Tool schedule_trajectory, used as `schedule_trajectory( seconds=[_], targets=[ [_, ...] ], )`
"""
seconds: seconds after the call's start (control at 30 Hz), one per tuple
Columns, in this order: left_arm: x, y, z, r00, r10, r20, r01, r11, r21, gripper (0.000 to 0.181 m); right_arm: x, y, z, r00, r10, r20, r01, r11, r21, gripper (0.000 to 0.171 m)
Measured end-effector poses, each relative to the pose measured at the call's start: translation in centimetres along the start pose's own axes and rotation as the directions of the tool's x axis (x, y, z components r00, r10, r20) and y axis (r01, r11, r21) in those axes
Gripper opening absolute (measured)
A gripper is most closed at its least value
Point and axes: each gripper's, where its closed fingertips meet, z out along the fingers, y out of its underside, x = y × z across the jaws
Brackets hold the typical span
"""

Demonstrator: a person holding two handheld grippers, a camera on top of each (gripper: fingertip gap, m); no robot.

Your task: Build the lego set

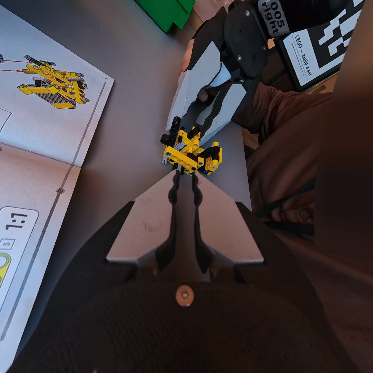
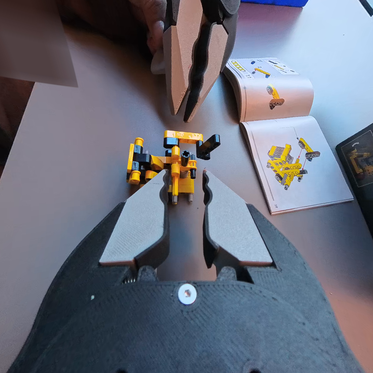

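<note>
The part-built yellow and black lego model (image 1: 187, 155) lies on the grey table near its edge; it also shows in the right wrist view (image 2: 171, 163). My left gripper (image 1: 185, 172) is empty, its jaws a narrow gap apart, tips just short of the model. In the right wrist view it (image 2: 181, 117) hangs beyond the model, apart from it. My right gripper (image 2: 184, 171) is open with the model's near end between its tips. Its left finger (image 2: 145, 212) covers part of the model. It reaches in from the far side in the left wrist view (image 1: 185, 131).
An open instruction booklet (image 1: 50, 121) lies left of the model, at the right in the right wrist view (image 2: 292, 161). A green box (image 1: 167, 14), a framed sign (image 1: 314, 52) and a dark box (image 2: 359, 161) stand around. The table edge (image 1: 246, 161) and a brown sleeve (image 1: 282, 131) are close by. Tip to tip, the grippers are about 5 cm apart.
</note>
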Motion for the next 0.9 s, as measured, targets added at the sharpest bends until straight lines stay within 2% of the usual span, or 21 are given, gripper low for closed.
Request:
schedule_trajectory(
  seconds=[0.57,0.67,0.9],
  targets=[
    [0.1,-0.2,-0.1,0.999,-0.009,-0.031,0.009,1.000,0.015,0.007,0.3,0.0,-1.0,0.999,0.047,0.019,-0.048,0.998,0.044,0.032],
    [0.5,-0.2,-0.1,0.998,0.010,-0.058,-0.010,1.000,0.008,0.000,0.5,-0.3,-1.4,0.998,0.065,0.016,-0.066,0.995,0.075,0.031],
    [0.5,-0.1,0.3,0.997,0.012,-0.072,-0.014,1.000,-0.018,0.000,1.5,-1.1,-3.0,0.994,0.112,0.014,-0.113,0.976,0.189,0.033]
  ],
)
